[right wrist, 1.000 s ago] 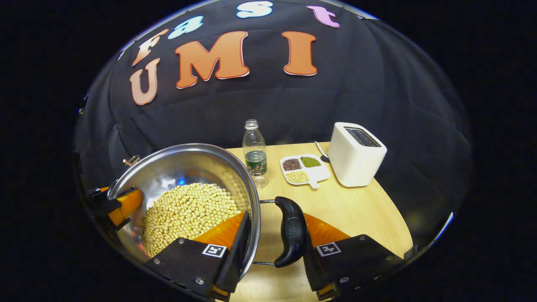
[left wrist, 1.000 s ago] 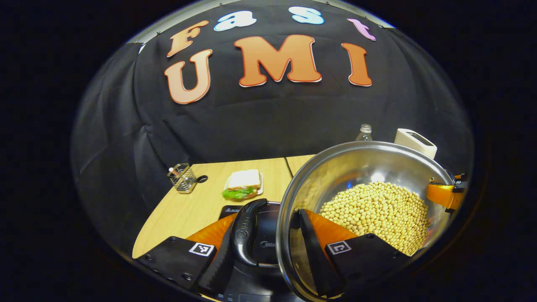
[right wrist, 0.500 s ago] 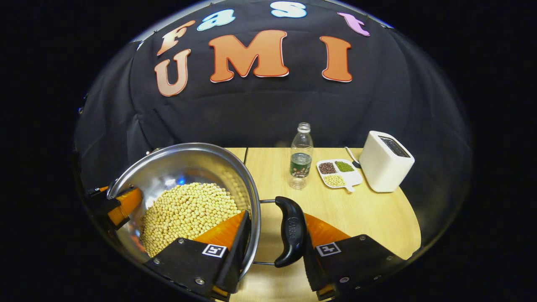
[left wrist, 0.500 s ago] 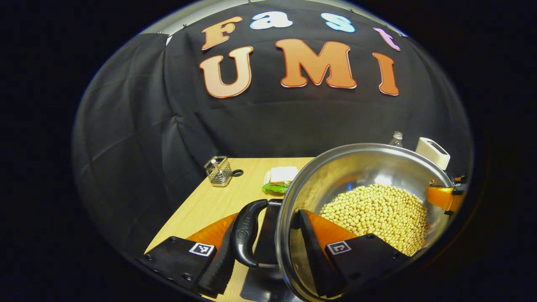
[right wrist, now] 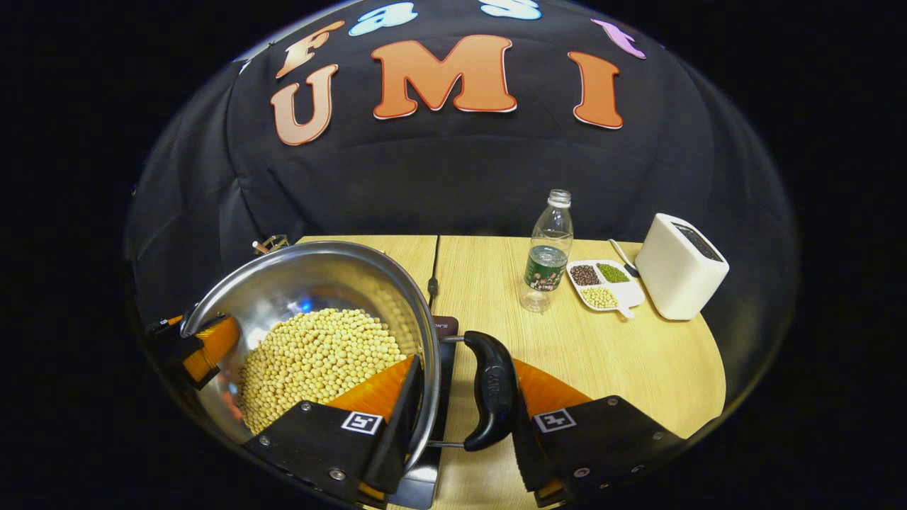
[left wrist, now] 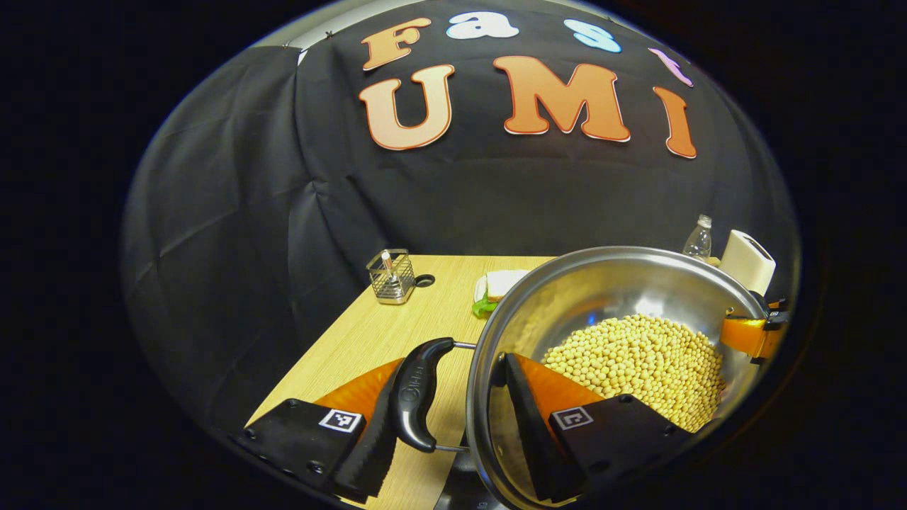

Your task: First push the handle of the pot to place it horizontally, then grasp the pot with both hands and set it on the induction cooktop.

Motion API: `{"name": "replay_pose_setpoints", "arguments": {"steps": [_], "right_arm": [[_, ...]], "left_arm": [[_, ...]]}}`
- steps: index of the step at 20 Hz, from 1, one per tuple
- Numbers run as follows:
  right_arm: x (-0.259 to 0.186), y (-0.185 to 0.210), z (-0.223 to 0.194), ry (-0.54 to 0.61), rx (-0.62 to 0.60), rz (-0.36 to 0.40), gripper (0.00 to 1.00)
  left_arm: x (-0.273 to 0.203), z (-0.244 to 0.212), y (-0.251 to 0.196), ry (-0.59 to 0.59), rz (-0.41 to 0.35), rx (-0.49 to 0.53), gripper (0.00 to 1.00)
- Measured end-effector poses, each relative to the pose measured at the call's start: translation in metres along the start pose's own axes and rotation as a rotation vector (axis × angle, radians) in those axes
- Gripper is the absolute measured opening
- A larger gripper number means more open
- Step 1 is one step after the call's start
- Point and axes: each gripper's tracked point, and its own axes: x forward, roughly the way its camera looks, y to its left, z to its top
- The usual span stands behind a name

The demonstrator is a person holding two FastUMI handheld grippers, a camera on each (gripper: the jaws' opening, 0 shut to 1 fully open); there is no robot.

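A steel pot (left wrist: 602, 283) (right wrist: 297, 283) heaped with soybeans (left wrist: 638, 361) (right wrist: 319, 361) hangs above the wooden table. My left gripper (left wrist: 453, 375) is shut on its black left handle (left wrist: 414, 393) and rim, one finger inside the pot. On the opposite side my right gripper (right wrist: 464, 375) is shut on the other black handle (right wrist: 492, 397) in the same way. The black induction cooktop (right wrist: 441, 333) lies under the pot, and its edge (left wrist: 453, 489) peeks out beneath the rim. Most of the cooktop is hidden by the pot.
A wire holder (left wrist: 390, 276) and a sandwich plate (left wrist: 499, 283) stand at the table's far left. A water bottle (right wrist: 547, 251), a divided dish of beans (right wrist: 602, 283) and a white toaster (right wrist: 680, 265) sit at the far right of the table (right wrist: 638, 361).
Both grippers have carried the pot sideways over the table. The cooktop slid under the pot in the left gripper view and came into sight in the right gripper view.
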Motion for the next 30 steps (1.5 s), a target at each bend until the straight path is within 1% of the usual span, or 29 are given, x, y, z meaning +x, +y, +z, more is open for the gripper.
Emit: {"name": "replay_pose_setpoints", "arguments": {"steps": [1, 2, 3, 4, 5, 6, 7, 8, 11, 12, 13, 14, 15, 16, 17, 18, 21, 22, 23, 24, 25, 26, 27, 28, 30], "right_arm": [[0.005, 0.003, -0.003, 0.009, -0.005, -0.001, 0.63], [0.01, 0.005, -0.004, 0.017, -0.008, -0.003, 0.59], [0.017, 0.005, -0.005, 0.022, -0.01, -0.004, 0.63], [0.023, 0.005, -0.007, 0.025, -0.009, -0.005, 0.64], [0.029, 0.005, -0.01, 0.029, -0.01, -0.005, 0.59], [0.031, 0.007, -0.012, 0.03, -0.013, -0.004, 0.63], [0.033, 0.008, -0.013, 0.028, -0.015, -0.003, 0.59], [0.036, 0.009, -0.014, 0.026, -0.015, -0.001, 0.64], [0.047, 0.011, -0.019, 0.029, -0.012, 0.005, 0.63], [0.049, 0.012, -0.02, 0.032, -0.009, 0.007, 0.6], [0.051, 0.012, -0.023, 0.034, -0.011, 0.006, 0.63], [0.053, 0.01, -0.023, 0.029, -0.008, 0.004, 0.63], [0.054, 0.008, -0.025, 0.031, -0.011, 0.0, 0.63], [0.055, 0.007, -0.027, 0.038, -0.005, -0.001, 0.59], [0.056, 0.004, -0.03, 0.048, 0.004, 0.003, 0.59], [0.059, 0.005, -0.032, 0.056, 0.011, 0.008, 0.64], [0.063, 0.004, -0.03, 0.048, 0.005, 0.02, 0.64], [0.064, 0.004, -0.029, 0.05, 0.004, 0.026, 0.64], [0.064, 0.006, -0.031, 0.054, 0.008, 0.039, 0.65], [0.063, 0.009, -0.032, 0.06, -0.003, 0.067, 0.66], [0.059, 0.01, -0.033, 0.064, -0.01, 0.09, 0.72], [0.054, 0.009, -0.032, 0.055, -0.017, 0.104, 0.74], [0.046, 0.006, -0.025, 0.019, -0.026, 0.112, 0.78], [0.04, 0.001, -0.019, -0.016, -0.041, 0.113, 0.79], [0.019, -0.013, -0.004, -0.096, -0.074, 0.102, 0.83]], "left_arm": [[0.006, -0.004, 0.0, 0.007, 0.0, -0.002, 0.85], [0.012, -0.007, 0.001, 0.016, -0.001, -0.002, 0.85], [0.018, -0.011, 0.001, 0.025, -0.002, -0.003, 0.82], [0.024, -0.016, 0.0, 0.03, -0.003, -0.004, 0.83], [0.029, -0.018, 0.001, 0.036, -0.002, -0.006, 0.83], [0.032, -0.022, 0.0, 0.037, 0.0, -0.007, 0.83], [0.036, -0.023, 0.002, 0.033, 0.004, -0.006, 0.82], [0.038, -0.025, 0.002, 0.03, 0.009, -0.007, 0.8], [0.044, -0.031, 0.004, 0.036, 0.016, -0.01, 0.8], [0.046, -0.033, 0.004, 0.042, 0.021, -0.02, 0.81], [0.048, -0.035, 0.004, 0.042, 0.02, -0.027, 0.83], [0.049, -0.037, 0.003, 0.047, 0.018, -0.033, 0.85], [0.05, -0.041, 0.001, 0.054, 0.014, -0.036, 0.83], [0.053, -0.043, -0.001, 0.063, 0.013, -0.034, 0.81], [0.054, -0.044, -0.003, 0.067, 0.013, -0.038, 0.83], [0.055, -0.047, -0.004, 0.081, 0.018, -0.043, 0.83], [0.055, -0.047, -0.004, 0.079, 0.022, -0.046, 0.83], [0.056, -0.049, -0.004, 0.075, 0.011, -0.042, 0.83], [0.055, -0.049, -0.005, 0.058, -0.003, -0.025, 0.87], [0.056, -0.048, -0.007, 0.045, -0.017, 0.003, 0.89], [0.054, -0.053, -0.006, 0.052, -0.022, 0.018, 0.89], [0.052, -0.056, -0.003, 0.06, -0.015, 0.016, 0.9], [0.051, -0.054, 0.002, 0.05, 0.002, -0.002, 0.89], [0.046, -0.049, 0.007, 0.04, 0.023, -0.015, 0.96], [0.033, -0.036, 0.015, 0.003, 0.063, -0.028, 0.96]]}}
